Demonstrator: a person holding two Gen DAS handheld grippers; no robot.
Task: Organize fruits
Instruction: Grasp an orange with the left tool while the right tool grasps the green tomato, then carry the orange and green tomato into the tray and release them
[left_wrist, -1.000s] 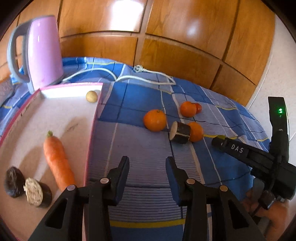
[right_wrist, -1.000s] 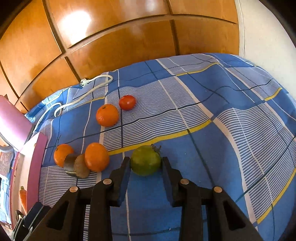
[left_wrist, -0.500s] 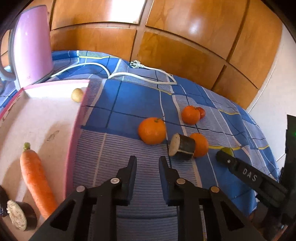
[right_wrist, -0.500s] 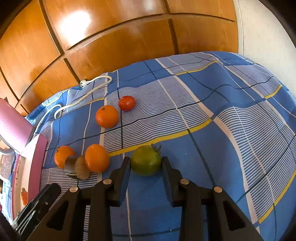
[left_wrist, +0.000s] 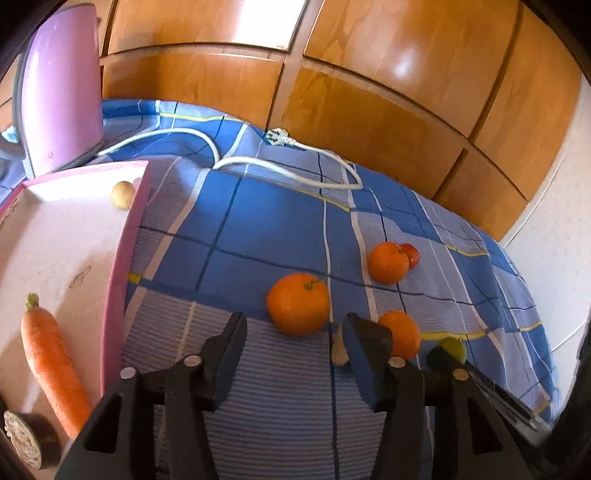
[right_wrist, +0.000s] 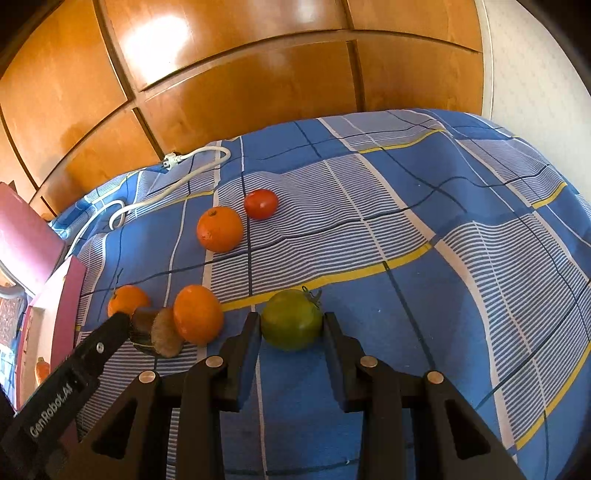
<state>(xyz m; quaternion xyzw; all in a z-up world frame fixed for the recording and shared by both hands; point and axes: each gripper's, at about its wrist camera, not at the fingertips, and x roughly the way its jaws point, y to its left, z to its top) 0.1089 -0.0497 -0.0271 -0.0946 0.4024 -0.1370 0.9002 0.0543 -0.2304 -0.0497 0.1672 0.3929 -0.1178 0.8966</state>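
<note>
While on cloth (right_wrist: 406, 206), tomato (right_wrist: 291, 319) between fingers (right_wrist: 240, 354)

Left hand-held gripper (left_wrist: 293, 341) hides most of the eggplant slice (left_wrist: 338, 350) (right finger)

Three oranges (right_wrist: 219, 229) (right_wrist: 197, 314) (right_wrist: 125, 300) lie on the checked cloth (right_wrist: 406, 221), with one red tomato (right_wrist: 260, 204) and one green tomato (right_wrist: 291, 319). One cut aubergine piece (right_wrist: 157, 332) lies among them, a second (left_wrist: 31, 439) in the pink tray (left_wrist: 122, 277), along with one carrot (left_wrist: 51, 365) and one potato (left_wrist: 122, 194). One kettle (left_wrist: 59, 96), one white cable (left_wrist: 314, 151).
</note>
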